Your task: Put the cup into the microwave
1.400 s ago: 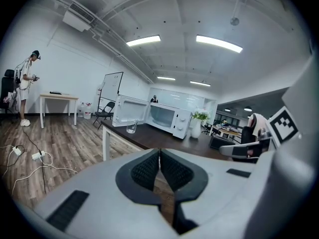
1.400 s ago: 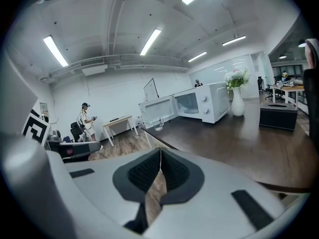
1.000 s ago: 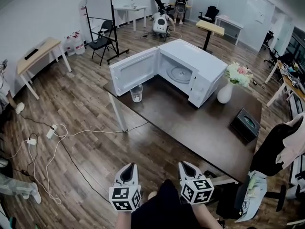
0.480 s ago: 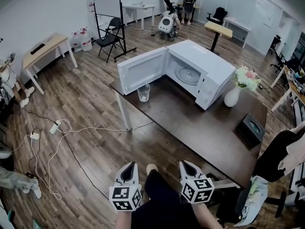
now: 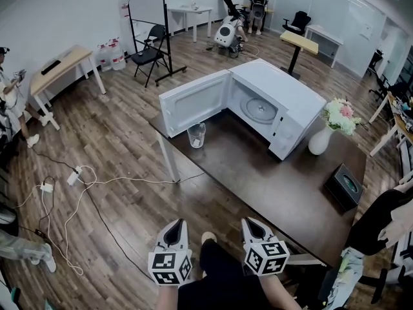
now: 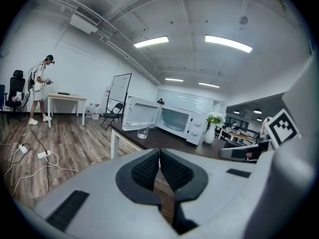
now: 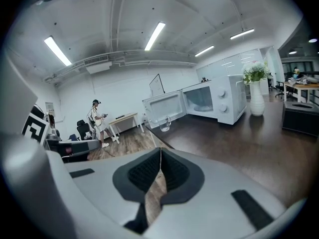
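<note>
Head view: the left gripper [image 5: 176,228] hangs well short of the microwave [image 5: 290,102], its jaws pressed together on nothing. The cup [image 5: 196,135] stands upright on the table [image 5: 271,186], just in front of the microwave's open door [image 5: 193,102]. The right gripper [image 5: 249,225] is likewise closed and empty, equally far from the microwave. Risks ahead, as I judge them: jaws that reach the cup unopened would knock it over. Its clear wall may slip between the pads. A wide swing could clip the door — or the vase [image 5: 321,141] right of the microwave.
</note>
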Tool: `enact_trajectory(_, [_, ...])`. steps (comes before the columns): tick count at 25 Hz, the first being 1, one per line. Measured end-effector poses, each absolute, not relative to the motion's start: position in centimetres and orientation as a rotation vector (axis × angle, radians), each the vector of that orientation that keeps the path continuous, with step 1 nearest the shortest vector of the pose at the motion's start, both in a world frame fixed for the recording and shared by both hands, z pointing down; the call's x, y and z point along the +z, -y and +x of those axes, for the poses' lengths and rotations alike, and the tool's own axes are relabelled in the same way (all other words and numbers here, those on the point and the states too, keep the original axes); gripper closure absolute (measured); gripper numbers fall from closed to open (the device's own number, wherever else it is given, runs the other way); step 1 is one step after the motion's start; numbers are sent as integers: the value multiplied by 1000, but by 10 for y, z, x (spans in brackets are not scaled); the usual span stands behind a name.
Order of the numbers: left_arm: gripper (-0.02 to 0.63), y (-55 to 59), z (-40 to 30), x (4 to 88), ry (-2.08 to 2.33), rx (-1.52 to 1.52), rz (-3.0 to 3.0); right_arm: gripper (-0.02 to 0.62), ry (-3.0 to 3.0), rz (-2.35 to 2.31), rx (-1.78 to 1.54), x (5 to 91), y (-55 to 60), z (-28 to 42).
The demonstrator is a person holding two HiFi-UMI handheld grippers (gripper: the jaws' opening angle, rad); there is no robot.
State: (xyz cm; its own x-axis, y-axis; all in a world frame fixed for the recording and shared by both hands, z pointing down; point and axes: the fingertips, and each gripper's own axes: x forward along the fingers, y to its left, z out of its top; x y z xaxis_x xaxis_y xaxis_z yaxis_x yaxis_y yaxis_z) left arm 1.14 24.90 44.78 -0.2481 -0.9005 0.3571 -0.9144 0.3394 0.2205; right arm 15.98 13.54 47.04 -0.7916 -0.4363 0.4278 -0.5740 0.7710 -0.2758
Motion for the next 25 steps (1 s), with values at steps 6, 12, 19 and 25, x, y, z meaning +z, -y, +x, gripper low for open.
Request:
enact_trajectory(6, [598,-216,-18,446,2191,42,1581,601,2627,759,565,467,-102,128])
enact_trajectory(12, [598,-183,-48,443,2191,39,1570,601,2616,737,568,466,-70,96])
enact_trajectory(19, [598,-147,-78,444,2187,49,1558,601,2616,716,567,465,-32,61])
enact_trajectory(25, [598,-119,-101,442,2184,62,1566,601,2619,717,570,464,-3,38])
